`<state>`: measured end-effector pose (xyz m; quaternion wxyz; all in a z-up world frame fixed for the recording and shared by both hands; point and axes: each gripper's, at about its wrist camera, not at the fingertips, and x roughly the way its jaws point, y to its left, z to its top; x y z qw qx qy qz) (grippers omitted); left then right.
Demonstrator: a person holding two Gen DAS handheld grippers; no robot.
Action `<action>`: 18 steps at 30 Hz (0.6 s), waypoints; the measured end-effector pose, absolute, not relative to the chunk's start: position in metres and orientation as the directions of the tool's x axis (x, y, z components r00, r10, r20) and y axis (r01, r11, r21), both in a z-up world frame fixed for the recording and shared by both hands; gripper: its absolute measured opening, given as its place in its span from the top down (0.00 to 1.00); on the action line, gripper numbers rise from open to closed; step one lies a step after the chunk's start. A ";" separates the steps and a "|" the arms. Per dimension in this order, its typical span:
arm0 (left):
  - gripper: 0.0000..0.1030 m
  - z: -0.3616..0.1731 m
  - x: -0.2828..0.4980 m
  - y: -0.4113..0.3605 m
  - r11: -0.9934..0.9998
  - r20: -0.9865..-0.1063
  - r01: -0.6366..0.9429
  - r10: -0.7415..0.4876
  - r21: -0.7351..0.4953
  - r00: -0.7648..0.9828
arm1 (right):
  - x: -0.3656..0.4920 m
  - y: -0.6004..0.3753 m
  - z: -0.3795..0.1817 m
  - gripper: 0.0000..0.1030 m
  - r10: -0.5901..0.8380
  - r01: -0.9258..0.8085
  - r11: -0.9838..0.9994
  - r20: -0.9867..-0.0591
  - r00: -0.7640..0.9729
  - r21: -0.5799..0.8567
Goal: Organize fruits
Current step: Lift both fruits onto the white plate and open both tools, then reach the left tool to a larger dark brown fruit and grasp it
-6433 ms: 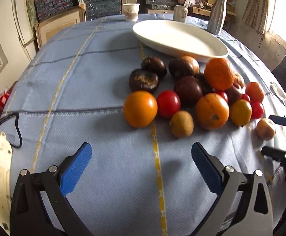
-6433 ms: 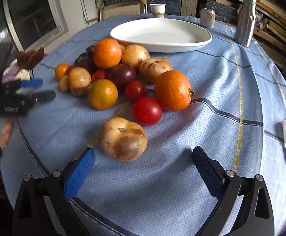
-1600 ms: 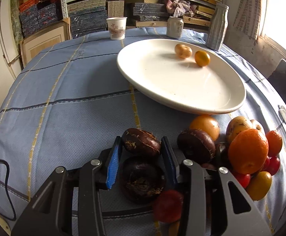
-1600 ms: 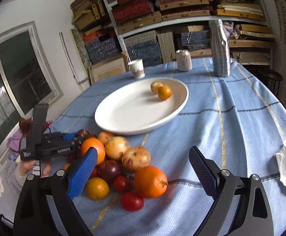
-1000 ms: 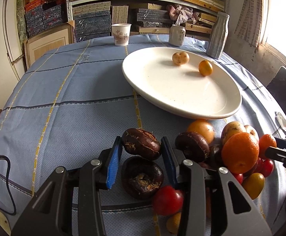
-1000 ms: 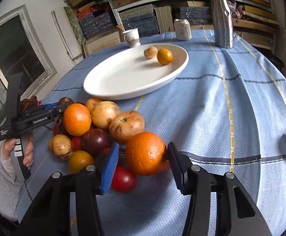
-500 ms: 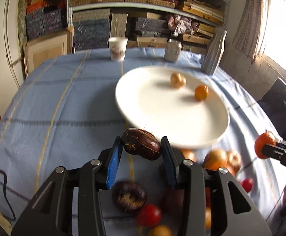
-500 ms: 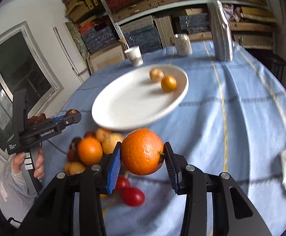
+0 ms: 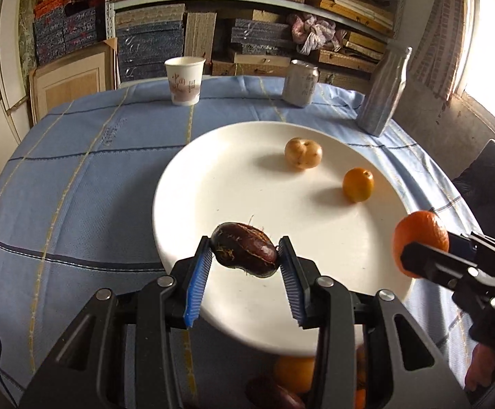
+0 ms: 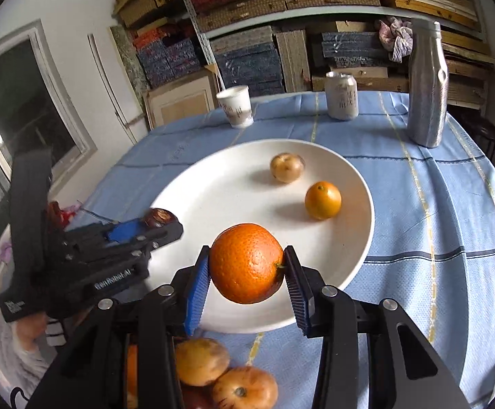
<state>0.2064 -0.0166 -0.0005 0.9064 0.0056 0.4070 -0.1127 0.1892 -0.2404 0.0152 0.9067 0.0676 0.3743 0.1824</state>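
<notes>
Claws [image 9: 245, 261] [image 10: 246, 266] gripping fruit over plate [image 9: 193, 184]

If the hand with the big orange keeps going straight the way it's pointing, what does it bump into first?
Most likely the bare white plate. The right gripper, shut on the big orange, points down at it, short of the small orange and the tan fruit. Depth is hard to judge here.

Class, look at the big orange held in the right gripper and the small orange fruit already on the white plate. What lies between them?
Only bare white plate: in the right wrist view nothing sits between the big orange and the small orange fruit.
</notes>
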 end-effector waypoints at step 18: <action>0.16 0.026 0.171 0.018 0.980 -0.674 0.168 -0.197 -0.109 0.712 | 0.149 -0.264 0.042 0.34 0.345 -0.255 0.938 -0.541 0.767 0.236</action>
